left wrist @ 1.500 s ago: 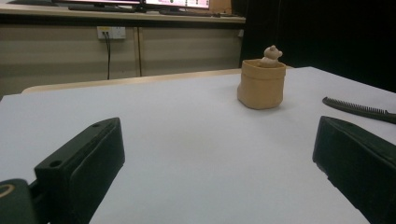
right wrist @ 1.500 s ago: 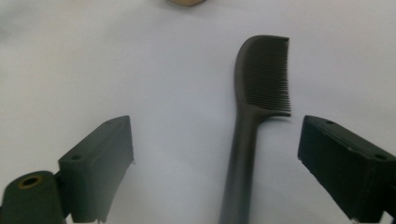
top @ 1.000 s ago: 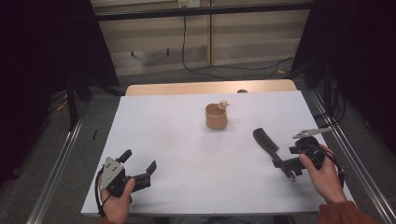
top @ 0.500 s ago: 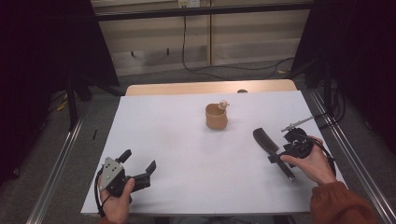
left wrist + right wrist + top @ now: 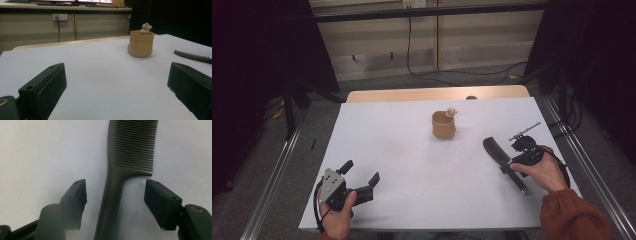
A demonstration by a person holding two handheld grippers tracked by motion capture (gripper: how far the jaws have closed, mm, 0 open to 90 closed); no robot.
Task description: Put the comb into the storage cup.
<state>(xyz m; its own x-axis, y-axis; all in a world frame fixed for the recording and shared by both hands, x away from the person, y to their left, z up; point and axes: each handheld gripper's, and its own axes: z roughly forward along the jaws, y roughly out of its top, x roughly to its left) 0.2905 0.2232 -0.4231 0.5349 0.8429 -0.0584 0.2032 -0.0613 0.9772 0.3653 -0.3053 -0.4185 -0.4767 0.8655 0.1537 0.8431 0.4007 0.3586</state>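
No brand, label or writing can be read on anything here. The black comb (image 5: 503, 161) lies flat on the white desk (image 5: 412, 150) near its right edge, its toothed end pointing away from the person. The right tongs (image 5: 518, 161) are down over its handle. The right gripper view gives the detail (the high view has a hand over it): the jaws stand wide apart on either side of the comb's (image 5: 125, 170) handle, just below where the teeth begin, with clear white desk between each jaw and the handle, so nothing is gripped.

The left tongs (image 5: 360, 176) sit near the front left corner of the desk, jaws wide apart and holding nothing. Their own view looks low across the sheet to a small tan pot (image 5: 140, 43) with a little bear-like figure (image 5: 145, 27) poking above its rim; from above, the pot (image 5: 444, 125) stands mid-desk, well apart from both tongs.

The white top lies over a wooden desk whose far edge (image 5: 437, 94) shows bare. Beyond it are grey floor, pale wall panels, a trailing black cable (image 5: 412, 55) and dark curtains at both sides. A wall socket (image 5: 60, 17) shows in the left gripper view.
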